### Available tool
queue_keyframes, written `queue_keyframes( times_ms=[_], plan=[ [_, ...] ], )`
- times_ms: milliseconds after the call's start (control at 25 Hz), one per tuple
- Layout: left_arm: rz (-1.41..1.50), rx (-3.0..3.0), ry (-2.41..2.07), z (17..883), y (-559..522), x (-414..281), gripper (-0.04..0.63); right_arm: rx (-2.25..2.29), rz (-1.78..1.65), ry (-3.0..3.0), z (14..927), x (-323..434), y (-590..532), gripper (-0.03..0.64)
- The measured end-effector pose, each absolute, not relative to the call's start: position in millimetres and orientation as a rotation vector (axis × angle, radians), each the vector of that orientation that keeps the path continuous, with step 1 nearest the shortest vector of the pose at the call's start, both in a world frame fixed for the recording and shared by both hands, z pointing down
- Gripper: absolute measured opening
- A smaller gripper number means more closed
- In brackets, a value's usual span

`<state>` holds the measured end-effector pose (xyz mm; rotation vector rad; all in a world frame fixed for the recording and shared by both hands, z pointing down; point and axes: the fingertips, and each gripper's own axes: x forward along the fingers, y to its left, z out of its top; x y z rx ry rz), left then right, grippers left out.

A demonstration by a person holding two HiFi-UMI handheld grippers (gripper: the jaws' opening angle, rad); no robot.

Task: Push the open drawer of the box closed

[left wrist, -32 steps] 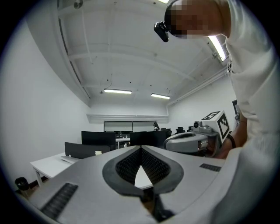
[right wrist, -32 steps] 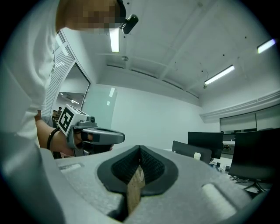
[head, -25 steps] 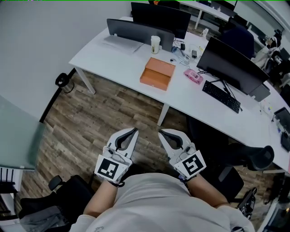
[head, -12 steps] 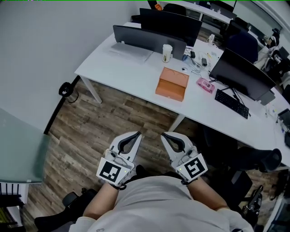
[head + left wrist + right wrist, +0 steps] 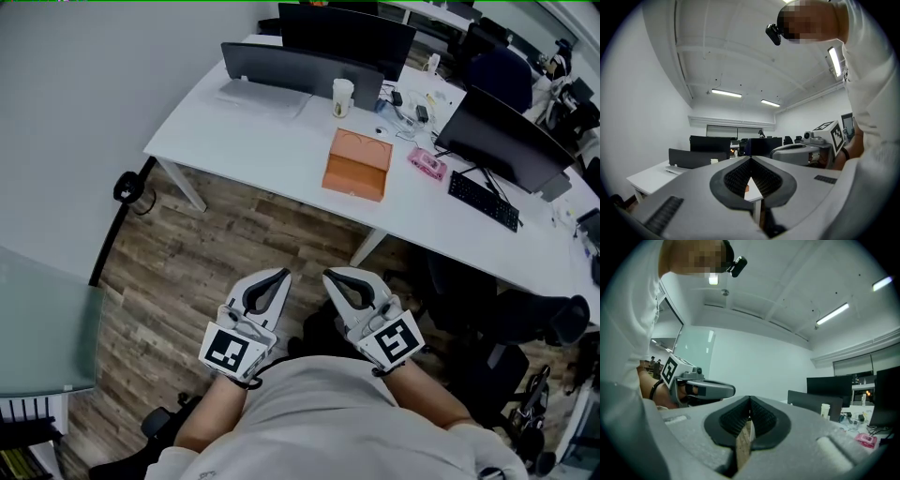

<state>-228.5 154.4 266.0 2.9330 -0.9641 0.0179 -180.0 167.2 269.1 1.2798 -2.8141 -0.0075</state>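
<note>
An orange box [image 5: 356,164] lies on the white desk [image 5: 262,141] far ahead of me, its lower front part facing me; I cannot tell from here how far the drawer stands out. My left gripper [image 5: 282,273] and right gripper [image 5: 327,275] are held side by side close to my body, over the wooden floor and well short of the desk. Both point level at the desk, their jaws shut with nothing between them. In the left gripper view the tips [image 5: 751,158] meet, and a sliver of the orange box [image 5: 747,189] shows below them. The right gripper [image 5: 750,397] is shut too.
Dark monitors [image 5: 347,33], a paper cup [image 5: 342,97], a pink object [image 5: 426,163] and a keyboard [image 5: 483,200] share the desk. A desk leg [image 5: 370,247] stands ahead. A black office chair [image 5: 525,319] is at the right, a glass panel [image 5: 37,319] at the left.
Both grippers have travelled level across the floor with the person, still side by side and shut. The desk and orange box have shifted slightly in the view.
</note>
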Motion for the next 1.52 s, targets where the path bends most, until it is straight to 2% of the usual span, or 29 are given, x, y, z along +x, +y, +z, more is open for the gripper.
queue_keyframes(
  times_ms=[560, 1000, 1520],
  plan=[
    [0.045, 2.958, -0.872, 275, 56, -175, -0.002, 1.362, 0.047, -2.772, 284, -125, 71, 0.003],
    [0.041, 2.989, -0.766, 288, -50, -92, -0.002, 1.449, 0.065, -2.721, 300, -47, -23, 0.003],
    [0.026, 3.035, -0.521, 284, -80, -17, -0.002, 1.641, 0.022, -2.597, 280, 17, -43, 0.003]
  ],
)
